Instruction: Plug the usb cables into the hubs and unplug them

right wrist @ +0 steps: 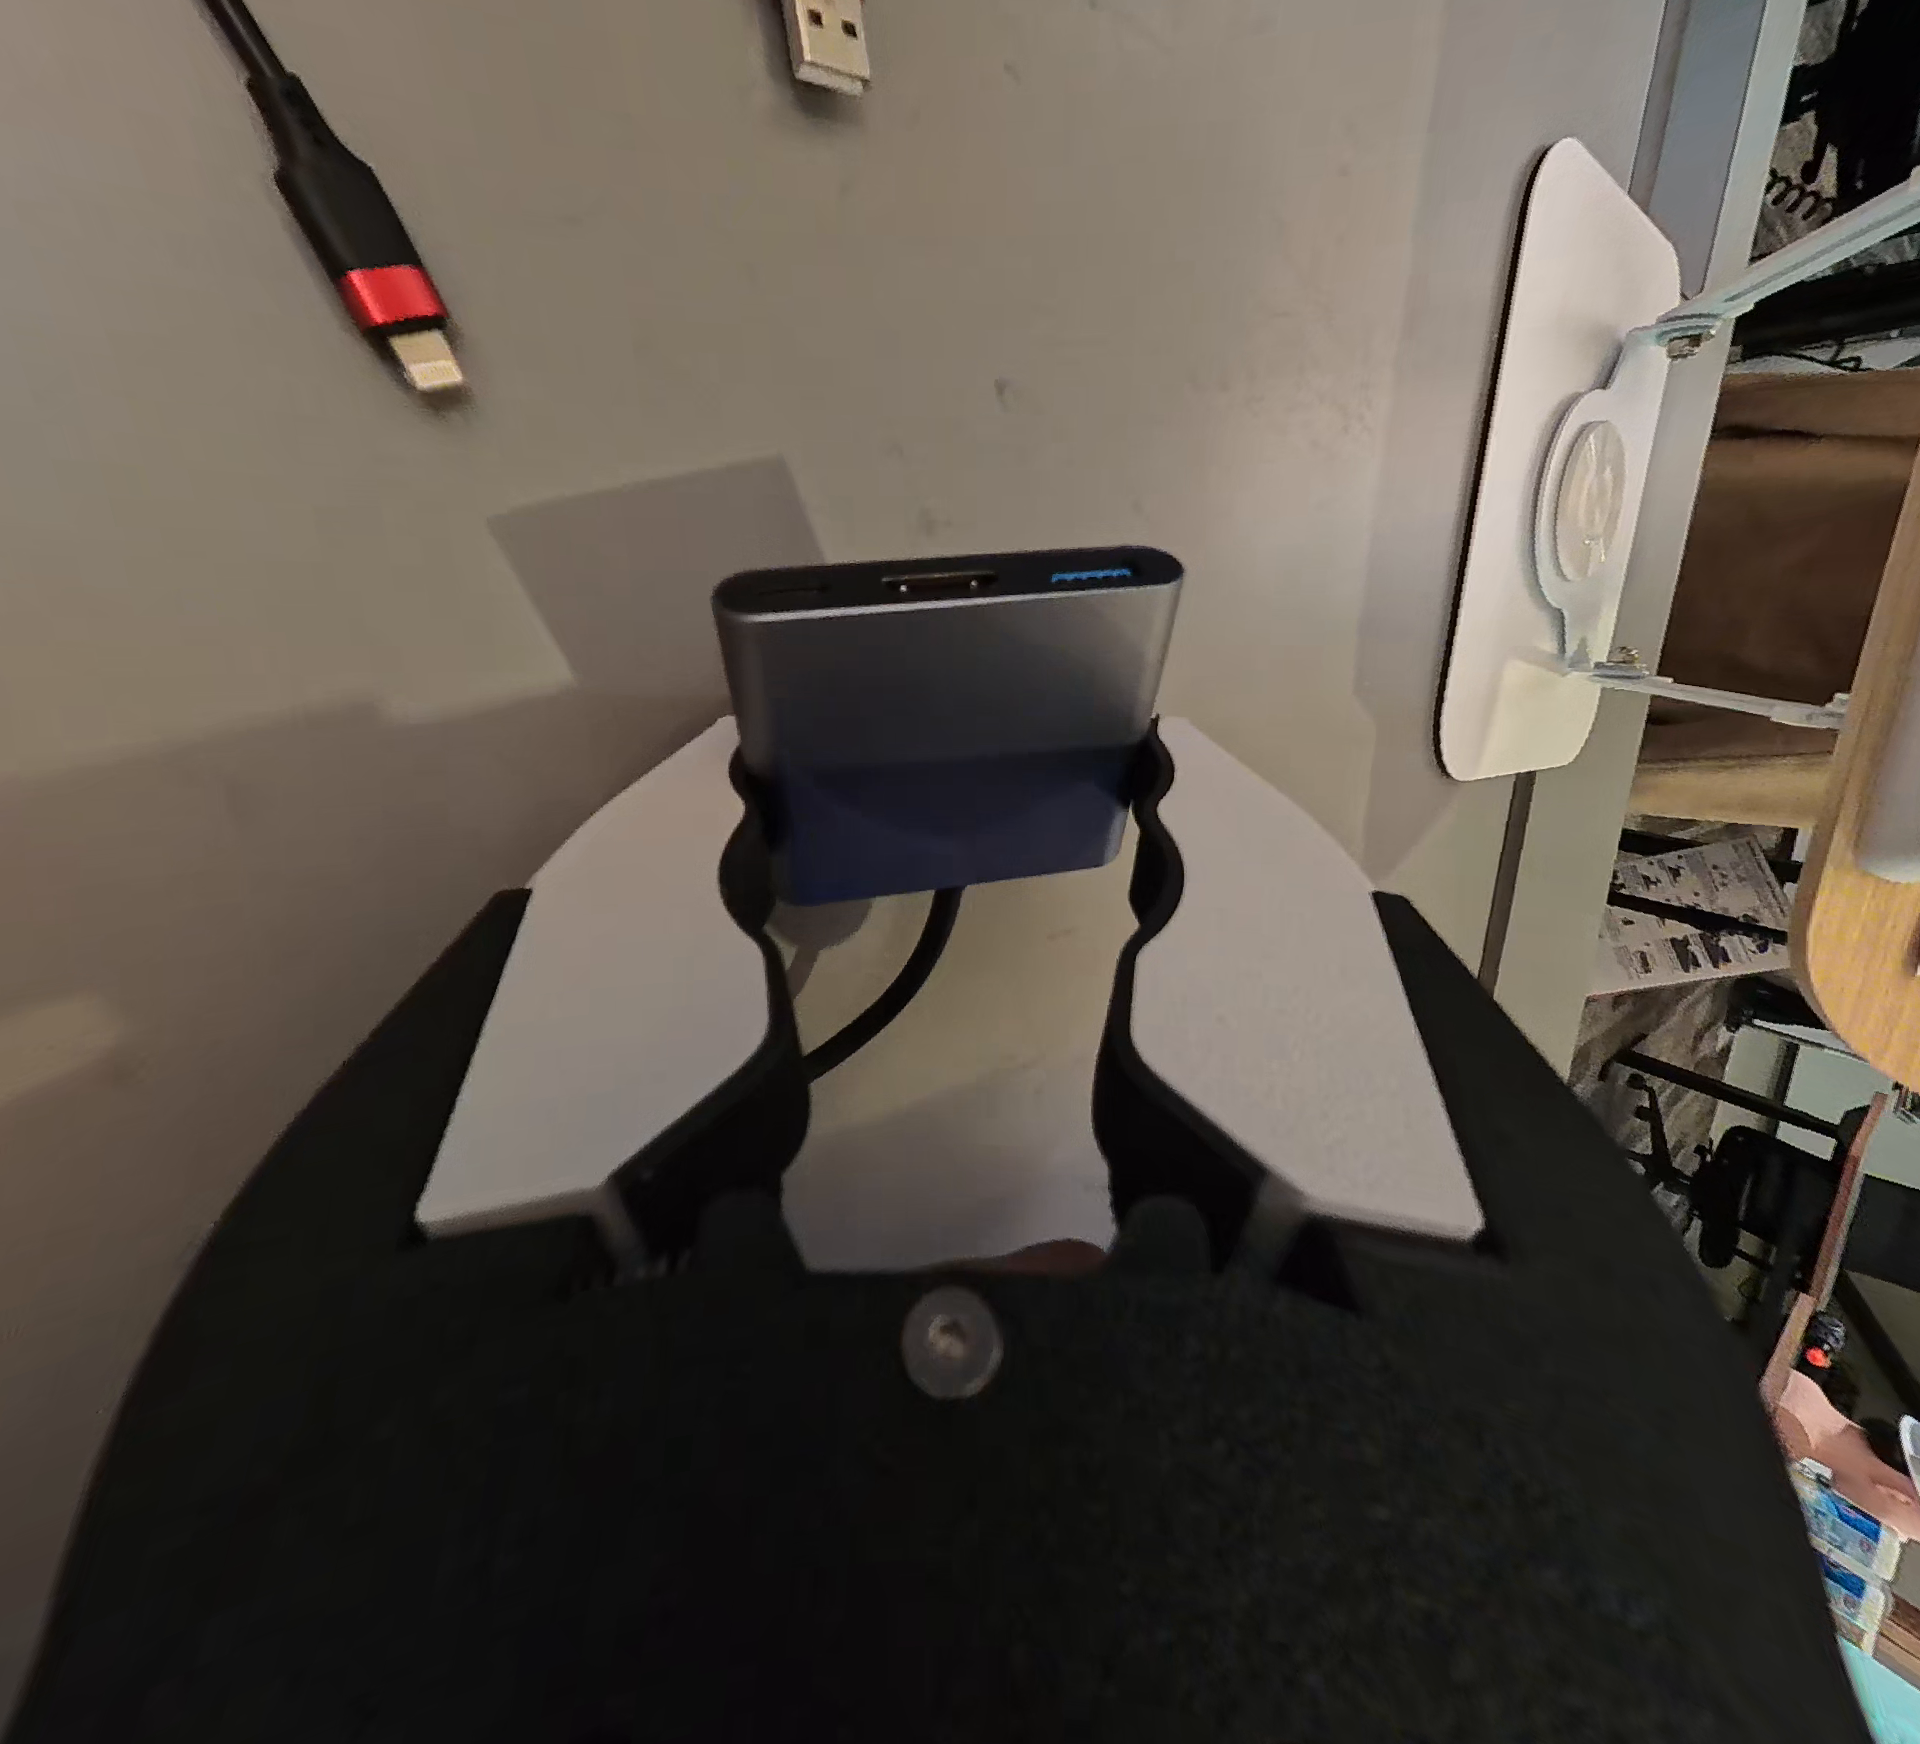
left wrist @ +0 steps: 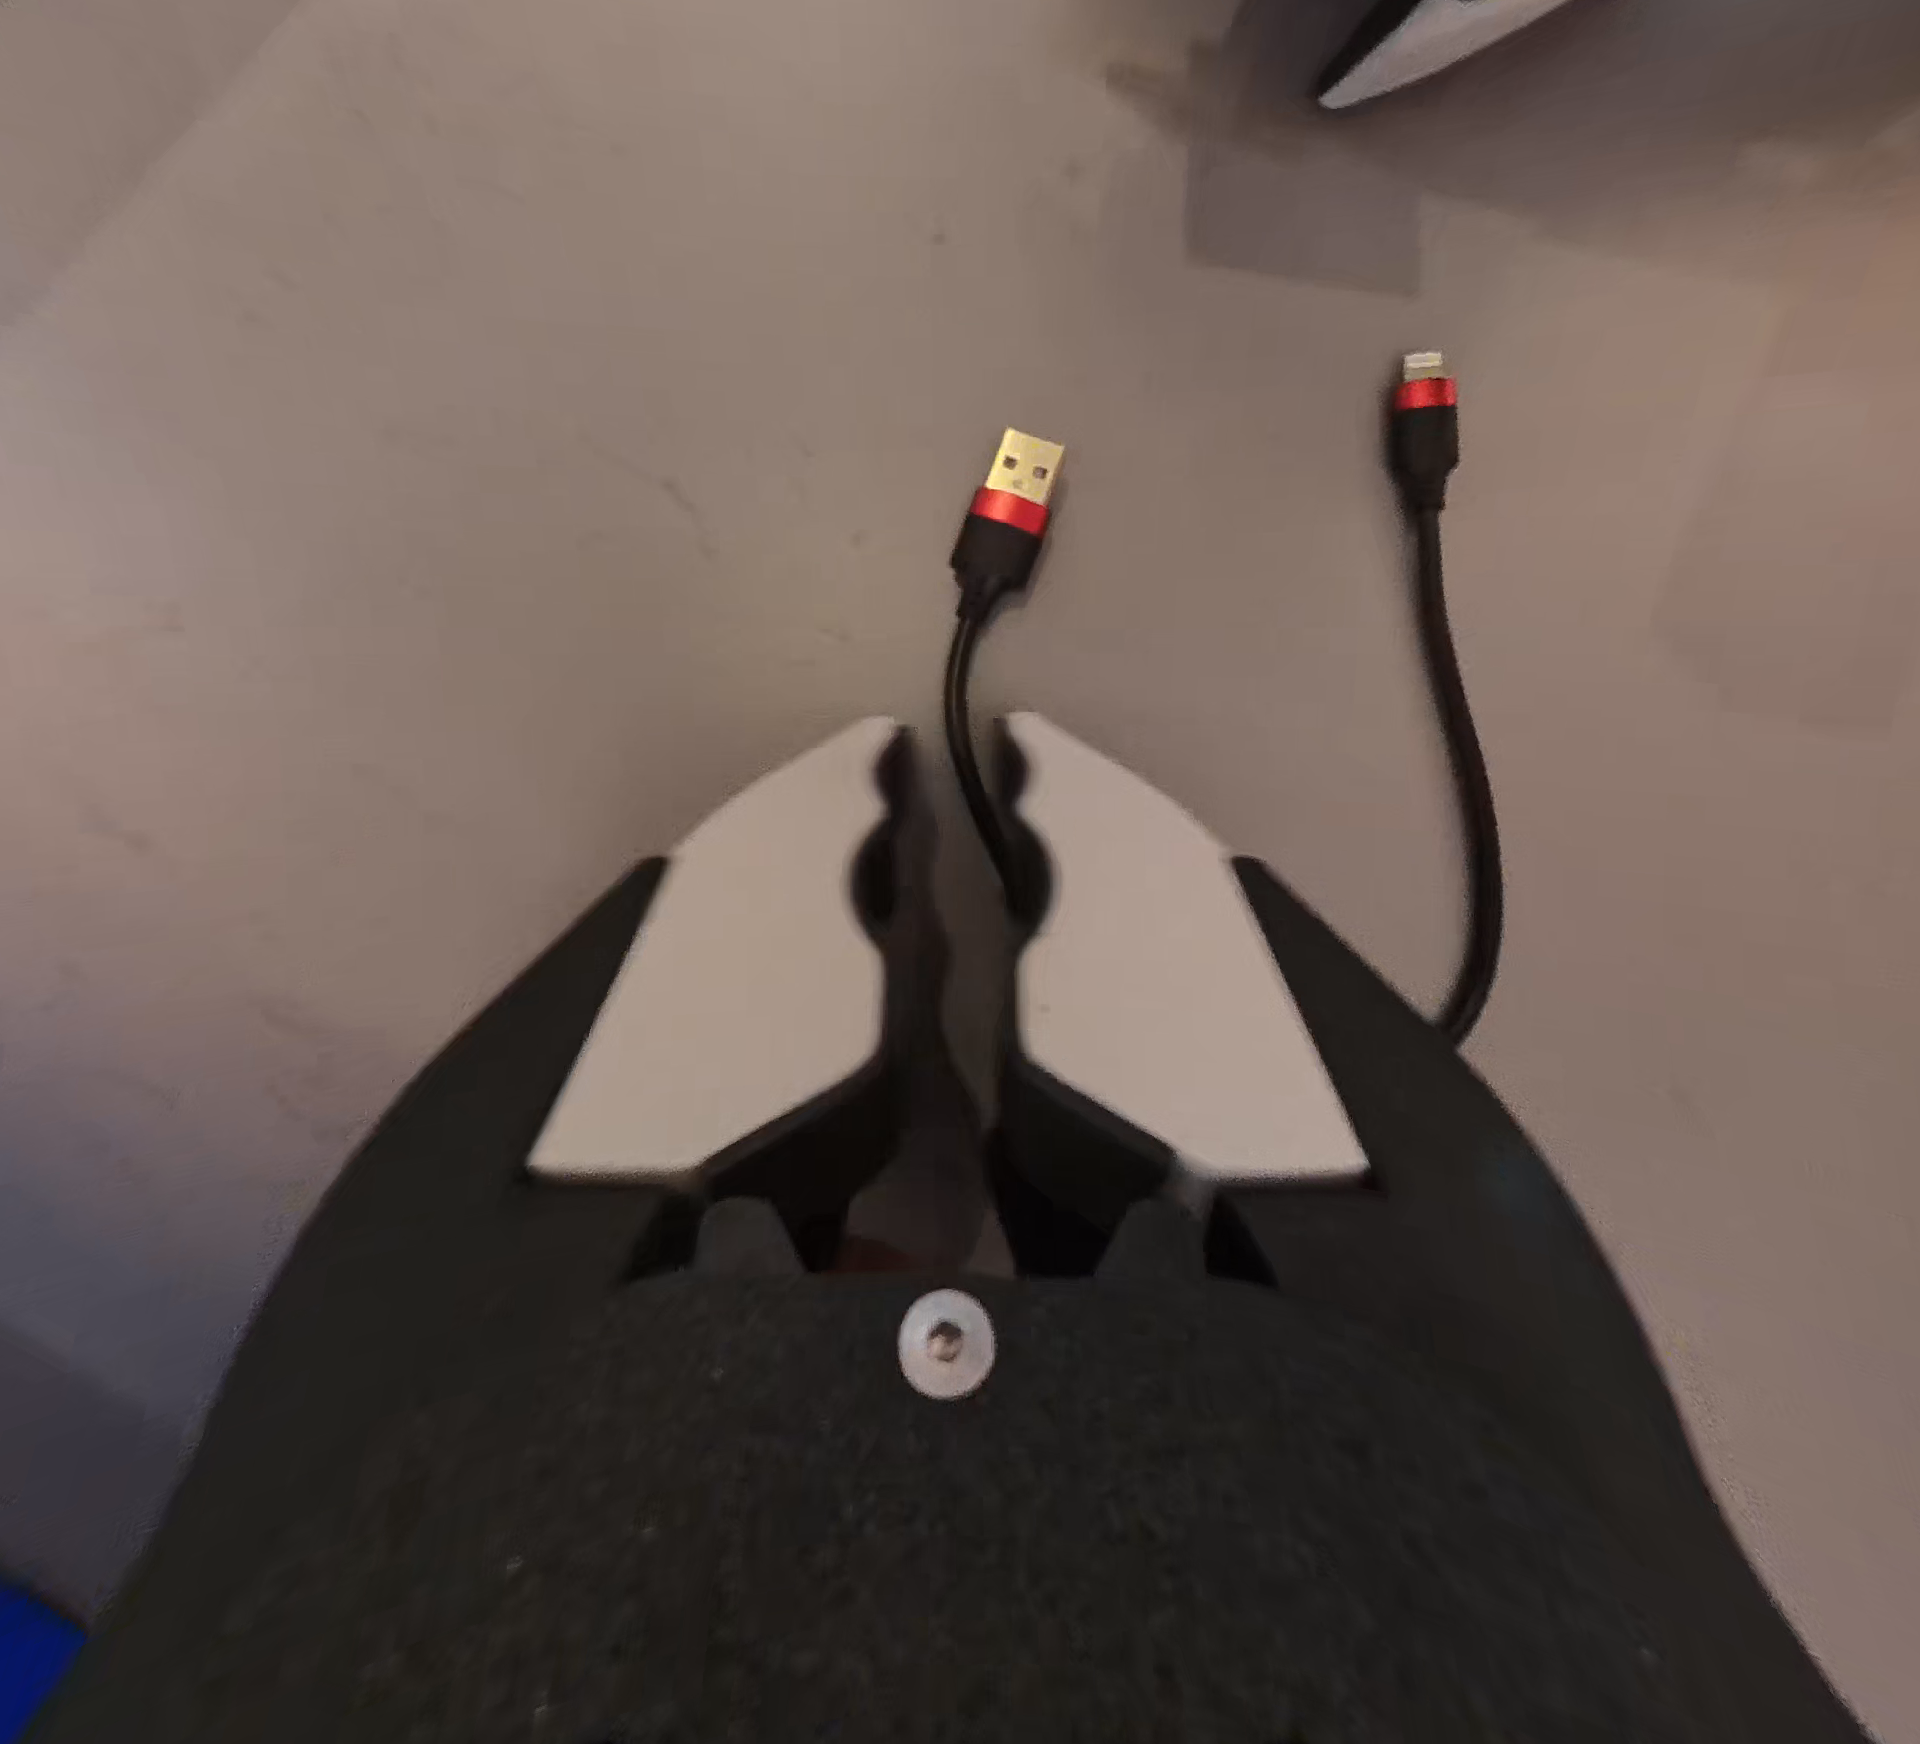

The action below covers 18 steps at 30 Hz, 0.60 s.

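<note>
grey hub [right wrist: 945,707] is clamped in the right gripper [right wrist: 945,801], ports forward; the usb plug [left wrist: 1016,489] lies lengthwise on the surface [left wrist: 520,447], ahead of the slightly parted left gripper [left wrist: 951,749], which straddles its cable [left wrist: 971,759].

Cluttered workroom: grey desk [right wrist: 1143,240] (scuffed), crowded shelves [right wrist: 1829,863] beyond.

we see a grey surface [right wrist: 1091,240] with faint scuffs and a darker grey rectangular patch [left wrist: 1304,224] on it. a white stand base [right wrist: 1558,468] with a black edge rests at the surface's far side, a clear plastic bracket [right wrist: 1621,447] fixed to it. past the surface's edge there is a light wooden board [right wrist: 1860,915], printed papers [right wrist: 1683,905] lower down, and small boxes [right wrist: 1860,1549] near the corner. a blue patch [left wrist: 36,1632] shows at one corner.
</note>
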{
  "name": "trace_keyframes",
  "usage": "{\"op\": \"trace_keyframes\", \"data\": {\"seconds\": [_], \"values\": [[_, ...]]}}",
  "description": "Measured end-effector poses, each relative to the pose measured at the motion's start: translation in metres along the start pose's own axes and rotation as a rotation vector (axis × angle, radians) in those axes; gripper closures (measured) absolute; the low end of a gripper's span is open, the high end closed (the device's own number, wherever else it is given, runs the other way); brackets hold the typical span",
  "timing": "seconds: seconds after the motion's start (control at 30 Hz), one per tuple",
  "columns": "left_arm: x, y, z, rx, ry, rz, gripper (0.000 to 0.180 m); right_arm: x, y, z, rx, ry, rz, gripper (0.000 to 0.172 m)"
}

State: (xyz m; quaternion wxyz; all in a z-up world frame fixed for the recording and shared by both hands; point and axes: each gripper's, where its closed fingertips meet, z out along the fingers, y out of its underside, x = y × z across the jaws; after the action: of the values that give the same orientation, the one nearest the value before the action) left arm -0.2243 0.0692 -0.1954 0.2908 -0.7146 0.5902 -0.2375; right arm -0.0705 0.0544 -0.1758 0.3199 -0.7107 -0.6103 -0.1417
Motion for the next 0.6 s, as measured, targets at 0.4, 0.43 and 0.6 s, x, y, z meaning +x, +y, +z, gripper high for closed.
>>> {"op": "trace_keyframes", "data": {"seconds": [0.4, 0.43, 0.6], "values": [[0.017, -0.036, -0.030, 0.028, -0.143, 0.239, 0.178, -0.011, -0.012, -0.009, 0.092, -0.124, 0.094, 0.105], [0.020, -0.039, -0.033, 0.027, -0.165, 0.267, 0.178, -0.017, -0.013, -0.010, 0.079, -0.176, 0.105, 0.105], [0.025, -0.033, -0.031, -0.021, -0.177, 0.292, 0.178, -0.028, 0.002, -0.008, -0.142, -0.254, 0.076, 0.104]]}}
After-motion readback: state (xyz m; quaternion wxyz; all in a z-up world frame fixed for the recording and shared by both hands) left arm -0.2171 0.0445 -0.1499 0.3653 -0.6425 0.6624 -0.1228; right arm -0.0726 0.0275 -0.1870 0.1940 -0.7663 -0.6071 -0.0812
